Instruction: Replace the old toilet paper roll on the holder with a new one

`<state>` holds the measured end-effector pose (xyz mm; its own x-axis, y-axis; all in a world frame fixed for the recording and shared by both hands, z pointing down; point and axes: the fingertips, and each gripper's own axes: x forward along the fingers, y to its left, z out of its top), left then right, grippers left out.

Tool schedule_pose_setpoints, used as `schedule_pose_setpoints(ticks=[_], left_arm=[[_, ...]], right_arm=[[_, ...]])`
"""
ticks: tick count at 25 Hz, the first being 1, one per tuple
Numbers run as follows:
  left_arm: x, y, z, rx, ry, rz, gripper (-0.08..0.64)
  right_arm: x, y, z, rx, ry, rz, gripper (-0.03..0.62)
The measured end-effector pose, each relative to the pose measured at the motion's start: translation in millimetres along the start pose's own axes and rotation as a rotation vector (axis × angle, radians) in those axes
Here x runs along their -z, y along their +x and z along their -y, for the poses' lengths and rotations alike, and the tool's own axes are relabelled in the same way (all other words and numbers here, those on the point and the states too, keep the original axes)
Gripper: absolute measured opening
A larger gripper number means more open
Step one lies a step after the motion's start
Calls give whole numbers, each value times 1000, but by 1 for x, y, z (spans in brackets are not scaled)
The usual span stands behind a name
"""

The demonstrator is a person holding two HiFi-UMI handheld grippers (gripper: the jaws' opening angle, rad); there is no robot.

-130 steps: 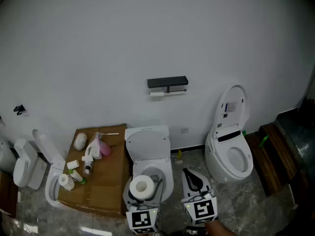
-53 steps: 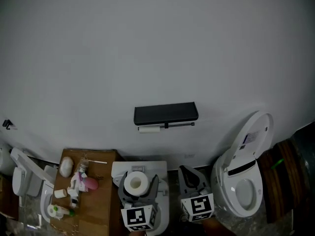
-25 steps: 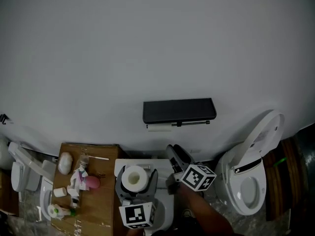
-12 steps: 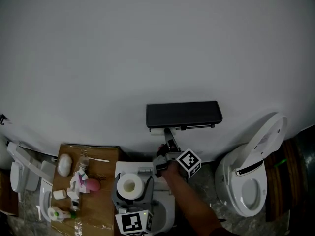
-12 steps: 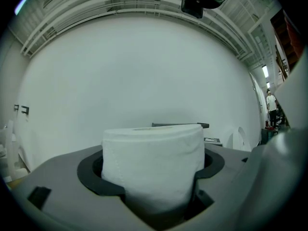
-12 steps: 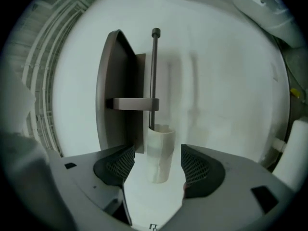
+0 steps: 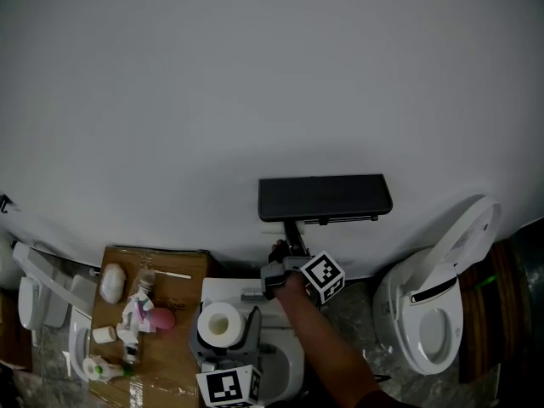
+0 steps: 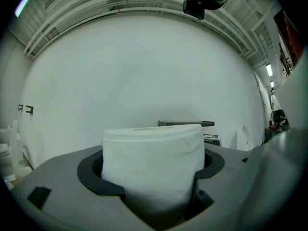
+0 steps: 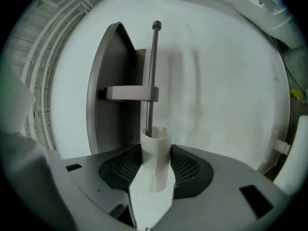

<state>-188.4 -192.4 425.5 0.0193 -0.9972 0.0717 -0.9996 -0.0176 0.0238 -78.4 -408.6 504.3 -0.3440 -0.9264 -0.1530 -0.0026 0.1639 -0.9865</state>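
**A:** Where had the right gripper [image 7: 291,230] got to?

**B:** It was up at the holder [image 7: 325,197] on the far wall. A second before, it had hung lower, tilted over the near toilet [image 7: 287,357]. By now it had rolled over and reached the left end of the bar [image 9: 154,76].

**A:** And its jaws?

**B:** They were closing. The old roll core [image 9: 156,162] stood between them, still threaded on the bar. The dark pads touched the core on both sides. A loose flap of paper hung off it toward the near side.

**A:** What about the left gripper [image 7: 228,311]?

**B:** No change in its grip. Its jaws stood wide and were clamped round the new roll [image 7: 219,322], which sat upright between them with its hole facing up. It had drifted a little nearer since that earlier look, low over the toilet and left of the right arm.

**A:** So the new roll was nowhere near the holder?

**B:** It was well short of it, down on the near side. The holder's dark shelf hadn't moved.
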Motion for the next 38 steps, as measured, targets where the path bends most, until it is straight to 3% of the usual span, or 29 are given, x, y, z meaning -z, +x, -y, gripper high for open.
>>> schedule_pose_setpoints(ticks=[13,23,30,38], left_arm=[[-6,-27,-35,-80,-7,-46,434],[-6,-48,-50,-126,-16,-44,434],[-10,-54,-44,-113,-18,-7,434],[4,-45,-22,-54,-15,19,434]], right_arm=[[81,8,-14,-26,19,-151,183],[113,-9,-17,-25,6,-237,175],[96,-57,-33,-57,-78,-271,173],[31,-135,-64,-82,-166,-238,173]])
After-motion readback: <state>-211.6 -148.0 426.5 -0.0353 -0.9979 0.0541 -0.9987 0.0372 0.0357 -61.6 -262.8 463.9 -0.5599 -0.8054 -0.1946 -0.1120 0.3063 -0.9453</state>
